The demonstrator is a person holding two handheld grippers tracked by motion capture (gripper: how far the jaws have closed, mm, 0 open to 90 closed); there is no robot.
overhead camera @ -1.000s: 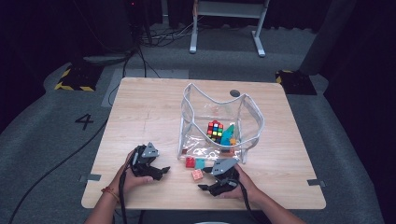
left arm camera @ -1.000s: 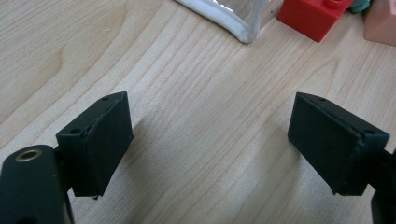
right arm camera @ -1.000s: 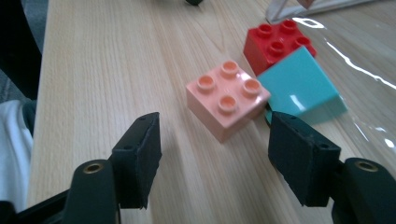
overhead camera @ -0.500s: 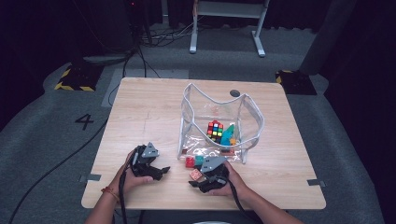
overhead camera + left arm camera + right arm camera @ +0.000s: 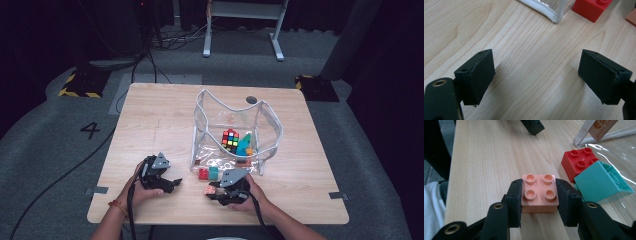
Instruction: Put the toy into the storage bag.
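Note:
A peach four-stud brick (image 5: 539, 193) rests on the wooden table (image 5: 150, 125). My right gripper (image 5: 539, 202) has just been closing, and its pads now press on the brick's two sides. In the high view this brick (image 5: 210, 190) sits at the tip of the right gripper (image 5: 214, 193), near the table's front edge. My left gripper (image 5: 536, 75) stands open over bare wood with nothing between its jaws. In the high view the left gripper (image 5: 172, 184) lies to the left of the right one.
A red brick (image 5: 579, 162) and a tilted teal brick (image 5: 601, 181) lie just beyond the peach one, beside a clear bag (image 5: 235, 130). The bag holds a colour cube (image 5: 230, 140) and other toys. The bag's white edge (image 5: 549, 12) lies ahead of the left gripper.
My right gripper has shifted slightly left, and its jaws have closed on the peach brick. The left gripper has stayed where it was.

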